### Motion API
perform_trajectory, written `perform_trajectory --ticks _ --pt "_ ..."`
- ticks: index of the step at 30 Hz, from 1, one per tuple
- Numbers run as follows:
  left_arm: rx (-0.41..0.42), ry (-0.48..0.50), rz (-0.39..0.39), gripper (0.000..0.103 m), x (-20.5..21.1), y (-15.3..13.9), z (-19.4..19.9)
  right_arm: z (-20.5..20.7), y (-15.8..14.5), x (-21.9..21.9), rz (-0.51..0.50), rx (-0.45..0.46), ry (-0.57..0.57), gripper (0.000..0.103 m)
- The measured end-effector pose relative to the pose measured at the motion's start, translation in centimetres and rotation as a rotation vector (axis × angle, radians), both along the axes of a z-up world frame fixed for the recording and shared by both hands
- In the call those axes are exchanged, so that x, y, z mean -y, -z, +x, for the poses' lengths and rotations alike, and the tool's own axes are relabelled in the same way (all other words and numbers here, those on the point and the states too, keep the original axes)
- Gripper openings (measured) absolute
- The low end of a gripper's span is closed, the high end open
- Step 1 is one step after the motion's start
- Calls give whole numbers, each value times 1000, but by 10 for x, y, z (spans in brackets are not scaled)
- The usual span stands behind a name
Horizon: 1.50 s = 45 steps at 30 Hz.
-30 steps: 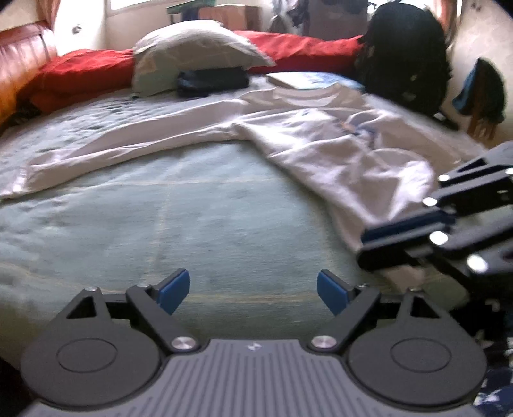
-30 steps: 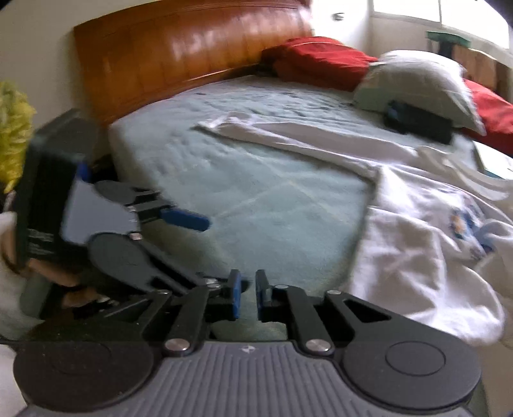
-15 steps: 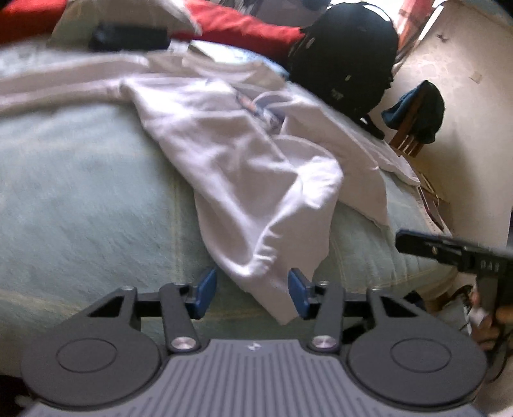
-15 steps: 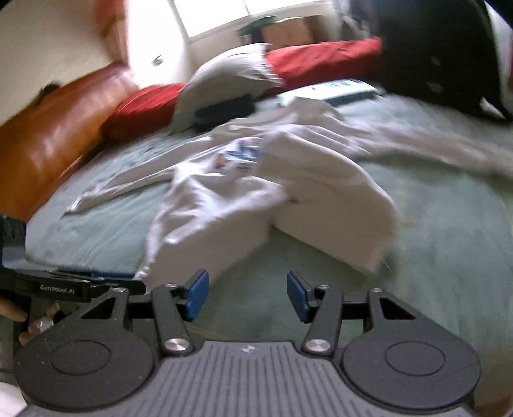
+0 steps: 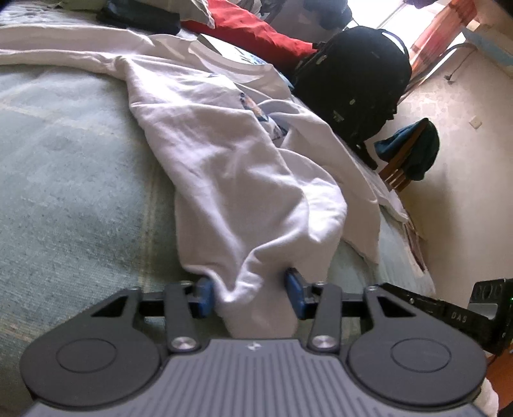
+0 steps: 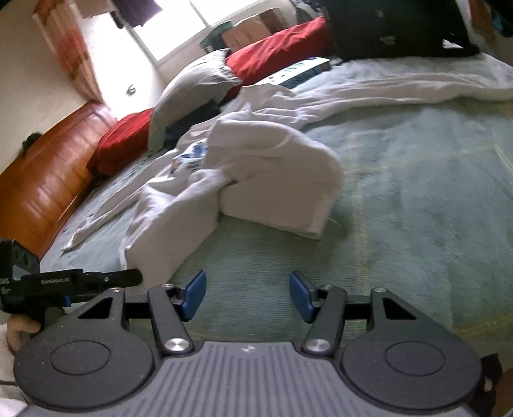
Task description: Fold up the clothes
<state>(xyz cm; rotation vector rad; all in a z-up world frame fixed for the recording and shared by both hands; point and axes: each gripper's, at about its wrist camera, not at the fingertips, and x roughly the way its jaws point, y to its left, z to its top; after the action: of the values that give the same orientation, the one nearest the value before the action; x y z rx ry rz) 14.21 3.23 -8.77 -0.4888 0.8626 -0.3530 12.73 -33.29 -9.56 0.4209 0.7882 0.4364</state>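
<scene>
A rumpled white long-sleeved sweatshirt with a blue chest print [image 5: 224, 154] lies on the pale green bed cover [image 5: 64, 179], its hem corner hanging between the left gripper [image 5: 250, 293]'s 2 spread blue pads. The right gripper [image 6: 246, 295] hovers wide open over bare cover, the sweatshirt's bunched fold just ahead. A black backpack [image 5: 356, 80] sits beyond.

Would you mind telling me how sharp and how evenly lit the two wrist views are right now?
Left wrist view: mostly sharp on the white sweatshirt and left gripper, the window overexposed at top right. Right wrist view: motion-blurred across the sweatshirt and bed, window glare at top, fisheye bending the headboard.
</scene>
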Motion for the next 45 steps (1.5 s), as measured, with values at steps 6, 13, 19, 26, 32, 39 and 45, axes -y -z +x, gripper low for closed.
perform_trajectory --ticks 6,13,19,26,32,39,45 --pt "25 -43 38 8 -15 -12 -11 3 11 10 90 -3 6 86" --pt "72 -161 118 8 -62 -36 -24 6 2 2 31 31 0 89" --pt "10 -159 100 13 -75 -11 -18 24 8 16 91 45 -9 86" --pt "-7 -141 56 13 -79 -6 -7 58 25 9 207 43 -91 64" --pt "-9 -139 74 12 -78 -9 -9 64 31 20 264 8 -32 13" --pt "78 -97 258 9 -60 -50 -25 24 -23 6 183 120 -114 10" --pt "127 -83 355 9 -61 -81 -50 -1 -48 3 107 139 -161 10"
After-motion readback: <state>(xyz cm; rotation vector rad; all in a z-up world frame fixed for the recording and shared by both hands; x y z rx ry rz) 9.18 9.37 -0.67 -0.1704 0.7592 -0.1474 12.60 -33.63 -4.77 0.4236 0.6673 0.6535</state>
